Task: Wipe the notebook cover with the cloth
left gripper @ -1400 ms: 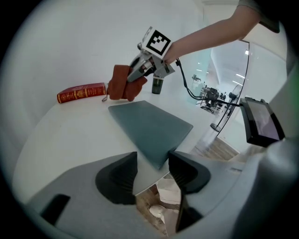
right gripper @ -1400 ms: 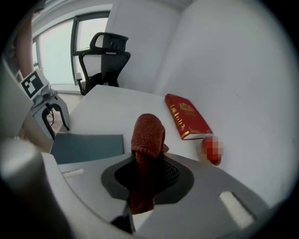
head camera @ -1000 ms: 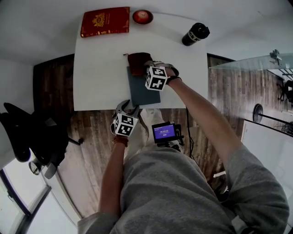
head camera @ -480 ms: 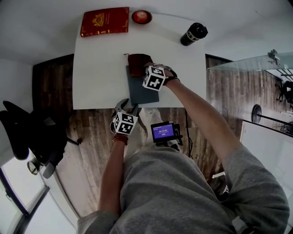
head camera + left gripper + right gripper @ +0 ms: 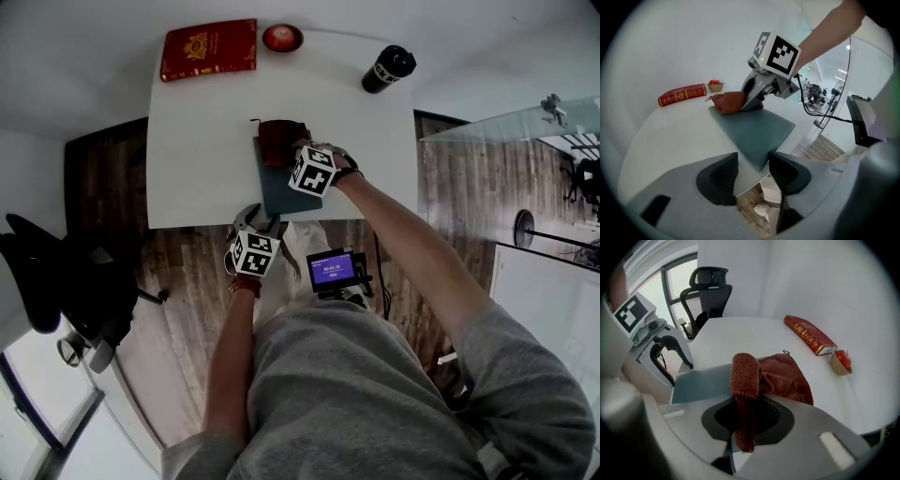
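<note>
Right gripper view: right gripper [image 5: 745, 414] pinches rust cloth [image 5: 782, 378] on grey notebook [image 5: 701, 383]; left gripper [image 5: 753, 165] spread, empty; red book [image 5: 809, 337] spine lettering unreadable.

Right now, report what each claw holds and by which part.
The right claw is shut on the cloth, pinching a folded strip at its near edge, the rest bunched at the notebook's far end. The left claw is open and holds nothing.
</note>
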